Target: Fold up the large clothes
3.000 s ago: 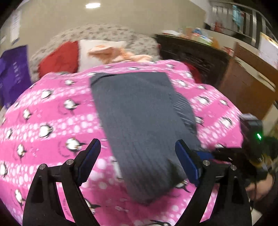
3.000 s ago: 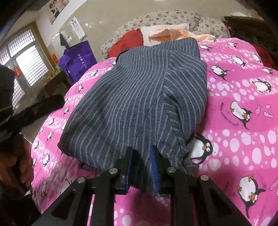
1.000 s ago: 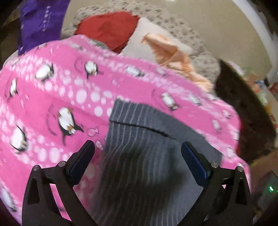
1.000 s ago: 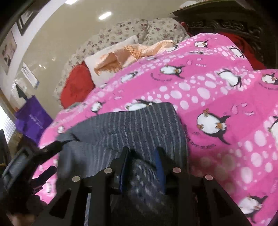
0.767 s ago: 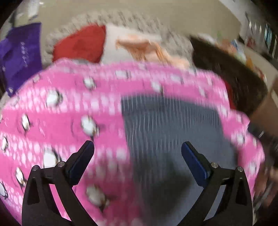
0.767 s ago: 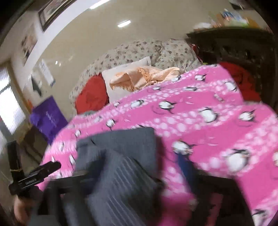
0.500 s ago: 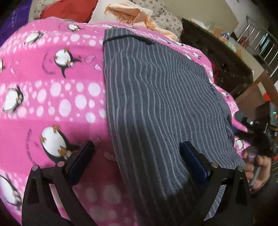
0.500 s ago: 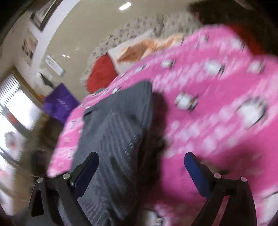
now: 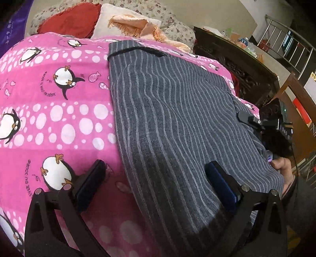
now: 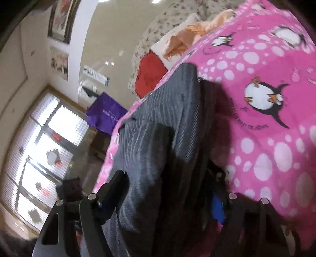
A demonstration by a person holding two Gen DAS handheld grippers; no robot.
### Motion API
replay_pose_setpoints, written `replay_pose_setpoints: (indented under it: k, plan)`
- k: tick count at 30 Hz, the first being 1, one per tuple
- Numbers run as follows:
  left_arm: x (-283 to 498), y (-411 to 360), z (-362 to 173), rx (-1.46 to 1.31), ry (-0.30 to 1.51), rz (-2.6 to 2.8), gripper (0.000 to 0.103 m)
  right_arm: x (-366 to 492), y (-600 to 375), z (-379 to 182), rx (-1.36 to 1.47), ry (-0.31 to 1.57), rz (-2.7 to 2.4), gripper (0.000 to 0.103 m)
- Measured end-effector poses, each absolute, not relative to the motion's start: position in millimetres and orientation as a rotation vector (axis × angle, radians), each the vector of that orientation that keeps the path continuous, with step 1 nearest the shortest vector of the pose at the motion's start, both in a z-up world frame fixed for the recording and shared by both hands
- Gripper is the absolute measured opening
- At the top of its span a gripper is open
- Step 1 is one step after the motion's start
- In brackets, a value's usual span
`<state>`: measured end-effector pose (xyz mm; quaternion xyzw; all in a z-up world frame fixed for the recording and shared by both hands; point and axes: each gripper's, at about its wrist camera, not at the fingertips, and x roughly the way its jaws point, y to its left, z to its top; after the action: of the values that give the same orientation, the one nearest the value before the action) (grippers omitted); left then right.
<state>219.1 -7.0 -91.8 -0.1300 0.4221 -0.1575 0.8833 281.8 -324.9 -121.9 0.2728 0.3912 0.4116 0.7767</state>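
Observation:
A grey striped garment (image 9: 177, 122) lies folded into a long slab on the pink penguin blanket (image 9: 49, 98). My left gripper (image 9: 158, 183) is open just above the garment's near left edge, one pad over the blanket, one over the cloth. My right gripper (image 10: 167, 195) is open, its jaws wide on either side of the garment's (image 10: 158, 138) near right edge. The right gripper also shows in the left wrist view (image 9: 256, 122) at the garment's right side.
Red (image 9: 69, 21) and white (image 9: 110, 17) pillows and a peach cloth (image 9: 138, 25) lie at the bed's head. A dark wooden cabinet (image 9: 237, 67) stands to the right. A purple bag (image 10: 104, 114) and a window (image 10: 39, 148) are on the left.
My right gripper has let go of the garment's folded edge and opened wide. The garment has been laid over and now rests flat. My left gripper has come down close over its near edge.

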Motion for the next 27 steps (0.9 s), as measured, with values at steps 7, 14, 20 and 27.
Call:
replay_pose_setpoints:
  k: [7,14,20,27]
  plan:
    - [206.0,-36.8,-84.0,-0.183,0.908,-0.534,0.102,277.2,-317.6,-121.2,0.558,0.778,0.943,0.073]
    - [224.1,-9.3,-84.8,-0.339,0.898,-0.465,0.088,299.5,-296.7,-121.2,0.455,0.821,0.820,0.059]
    - [212.2,-17.3,-74.3,-0.293,0.857,-0.384,0.041,297.7,-284.3,-116.5,0.375,0.833,0.808,0.032]
    - [192.6,-1.3,-43.7,-0.337,0.776,-0.355,0.029,289.5,-265.7,-82.7,0.386,0.820,0.819,0.022]
